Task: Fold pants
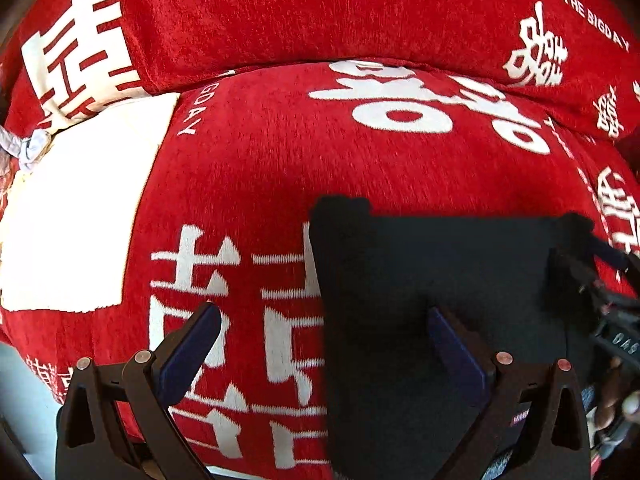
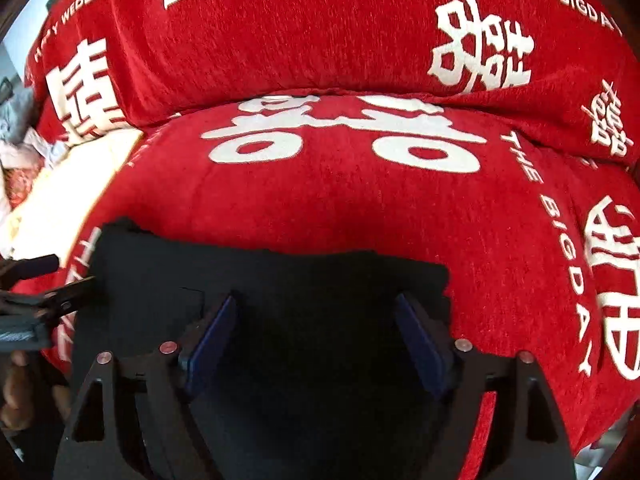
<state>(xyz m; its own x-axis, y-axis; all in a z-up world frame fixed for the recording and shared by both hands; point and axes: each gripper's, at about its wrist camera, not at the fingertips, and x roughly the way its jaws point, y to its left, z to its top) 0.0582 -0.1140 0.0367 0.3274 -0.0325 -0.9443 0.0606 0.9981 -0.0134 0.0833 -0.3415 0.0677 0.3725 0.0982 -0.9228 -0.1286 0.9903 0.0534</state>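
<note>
1. Pants (image 2: 280, 292): black, already folded into a compact flat rectangle, lying on the near part of the red cushion seat (image 2: 360, 208). Far edge runs left to right; the long axis appears to run across the scene, though the near part is hidden under the tools.

2. Right hand-held gripper (image 2: 316, 332): pointing steeply down, directly over the pants. Jaws spread wide; the blue pads (image 2: 212, 336) stand well apart, with only dark cloth below them and nothing pinched. Whether the tips touch the cloth cannot be told.

3. Left hand-held gripper (image 1: 324, 344): also pointing steeply down, jaws spread. It straddles the left edge of the pants (image 1: 440, 280): the right pad sits over the black cloth, the left pad (image 1: 188, 356) over bare red cover. Nothing pinched.

4. Key relation: the pants lie under the right tool and to the right of the left tool's centre. The right hand is nearer the middle of the bundle; the left holds the left edge. A further fold would, in my judgement, turn across the long axis, left edge carried toward the right.

5. Surroundings: white patch (image 1: 80, 208) on the cover, well to the left; red back cushion (image 1: 320, 12) beyond.
</note>
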